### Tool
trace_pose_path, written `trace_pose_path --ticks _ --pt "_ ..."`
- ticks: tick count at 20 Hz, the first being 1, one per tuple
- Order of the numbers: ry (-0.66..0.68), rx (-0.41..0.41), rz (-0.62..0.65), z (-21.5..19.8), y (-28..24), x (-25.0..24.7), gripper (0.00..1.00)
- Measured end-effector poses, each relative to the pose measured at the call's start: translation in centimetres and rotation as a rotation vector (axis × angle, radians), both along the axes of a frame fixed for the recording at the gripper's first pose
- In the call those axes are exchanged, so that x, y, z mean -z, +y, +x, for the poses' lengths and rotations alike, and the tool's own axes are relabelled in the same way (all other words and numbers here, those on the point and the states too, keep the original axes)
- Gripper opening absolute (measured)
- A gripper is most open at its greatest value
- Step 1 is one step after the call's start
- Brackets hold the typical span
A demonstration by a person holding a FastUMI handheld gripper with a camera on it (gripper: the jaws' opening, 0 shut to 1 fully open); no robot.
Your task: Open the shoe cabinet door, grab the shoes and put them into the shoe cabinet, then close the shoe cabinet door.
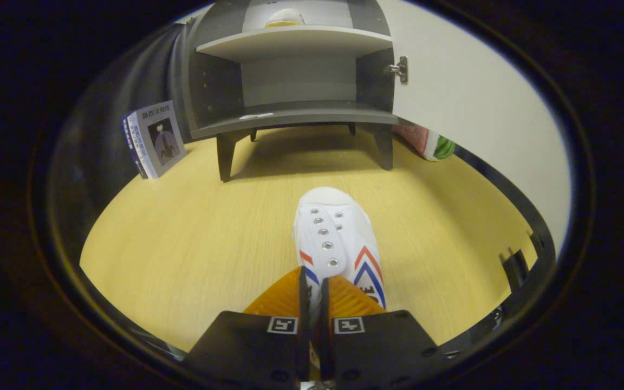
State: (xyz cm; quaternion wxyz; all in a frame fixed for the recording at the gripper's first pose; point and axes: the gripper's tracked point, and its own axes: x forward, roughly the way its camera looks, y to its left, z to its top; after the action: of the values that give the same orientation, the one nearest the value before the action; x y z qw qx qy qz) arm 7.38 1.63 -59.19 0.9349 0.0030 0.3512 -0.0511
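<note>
We log the shoe as a white canvas sneaker with metal eyelets in two rows, no laces visible, and red and blue chevron stripes on its sides; its toe points away from the tool toward the cabinet. Its heel end sits between the fingers of the gripper, which are drawn close together and pinch the shoe's rim, so we read the tool as clenched on the shoe. Under the shoe lies the pale wooden floor. Well beyond the fingers stands the grey shoe cabinet on short legs, its white door swung open to the right. The lower shelf appears bare apart from a small pale label; on the upper shelf rests another pale item, unclear. Left of the cabinet a book leans upright.
</note>
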Motion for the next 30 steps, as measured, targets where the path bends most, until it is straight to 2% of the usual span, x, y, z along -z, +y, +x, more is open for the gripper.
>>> trace_pose_path --ticks 1,5,16,20,27,30 --pt "0.006 -0.009 0.009 0.0 0.0 0.1 0.04" --pt "-0.021 -0.025 0.055 0.1 0.3 -0.9 0.03" --pt "-0.147 -0.038 0.120 1.4 -0.4 -9.1 0.02" --pt "-0.192 -0.038 0.080 2.7 -0.2 -15.0 0.02" --pt "-0.342 -0.035 -0.034 6.3 1.8 -29.1 0.02" --pt "-0.381 -0.043 -0.068 8.7 2.6 -32.7 0.02"
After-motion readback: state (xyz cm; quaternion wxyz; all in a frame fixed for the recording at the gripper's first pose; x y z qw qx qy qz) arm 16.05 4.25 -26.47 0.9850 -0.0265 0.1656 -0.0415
